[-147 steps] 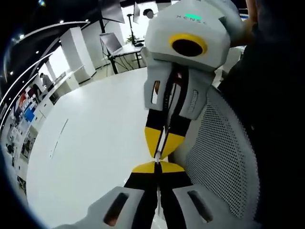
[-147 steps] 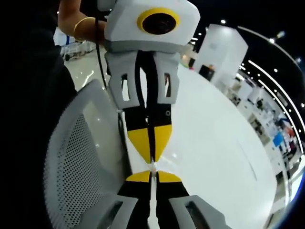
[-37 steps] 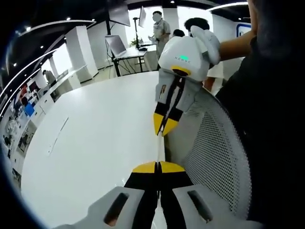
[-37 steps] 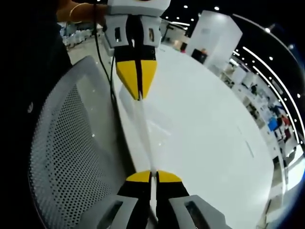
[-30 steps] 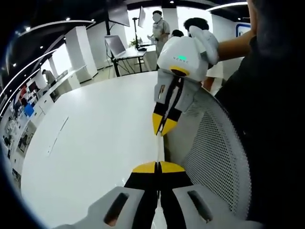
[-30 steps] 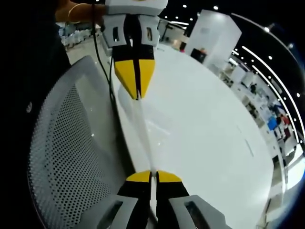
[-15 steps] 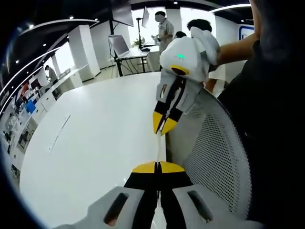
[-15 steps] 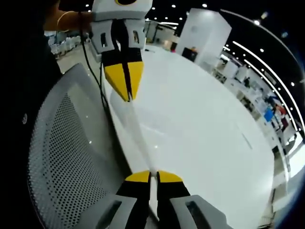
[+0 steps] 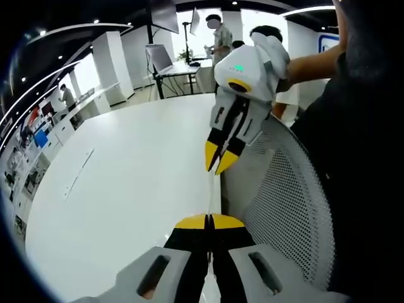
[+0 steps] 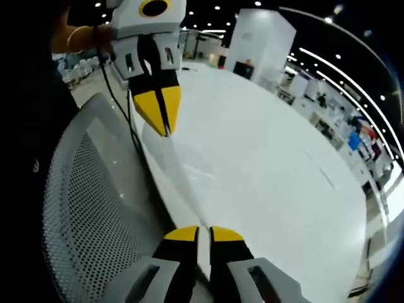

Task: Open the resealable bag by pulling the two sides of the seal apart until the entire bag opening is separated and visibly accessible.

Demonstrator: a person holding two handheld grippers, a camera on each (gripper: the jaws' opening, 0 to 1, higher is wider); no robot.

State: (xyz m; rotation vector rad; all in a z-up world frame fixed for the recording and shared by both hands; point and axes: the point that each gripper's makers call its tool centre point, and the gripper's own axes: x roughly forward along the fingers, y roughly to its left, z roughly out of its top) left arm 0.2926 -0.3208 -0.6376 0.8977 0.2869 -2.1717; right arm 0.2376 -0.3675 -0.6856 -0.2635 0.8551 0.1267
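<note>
White tabletop (image 9: 120,189) (image 10: 265,164), wide and bare, curved edge running past both hand-held grippers; lots of open room on the far side toward the office background. Mesh-back chair (image 9: 290,208) (image 10: 82,208) sits right against the tabletop edge, just beside the bag, so room is tight on that side.

Resealable bag (image 9: 211,192) (image 10: 183,183), clear, hard to see; stretched in the air over the tabletop edge as a thin strip between the two hand-held grippers. Long axis runs gripper to gripper, seen nearly edge-on in the left gripper view. In the right gripper view it reads as a pale translucent band widening toward the left hand-held gripper. Cannot tell whether the seal is parted.

Left hand-held gripper (image 9: 209,221) (image 10: 161,129): yellow tips pressed together, pinching one end of the bag at the bottom of its own view; in the right gripper view it hangs tip-down, upper left.

Right hand-held gripper (image 10: 204,235) (image 9: 218,165): in its own view the tips sit close with a narrow gap, the bag edge clamped between. In the left gripper view the tips look slightly apart, bag edge meeting them.

A person's forearm (image 9: 309,60) behind the right hand-held gripper; wrist with a bangle (image 10: 76,35) behind the left.
</note>
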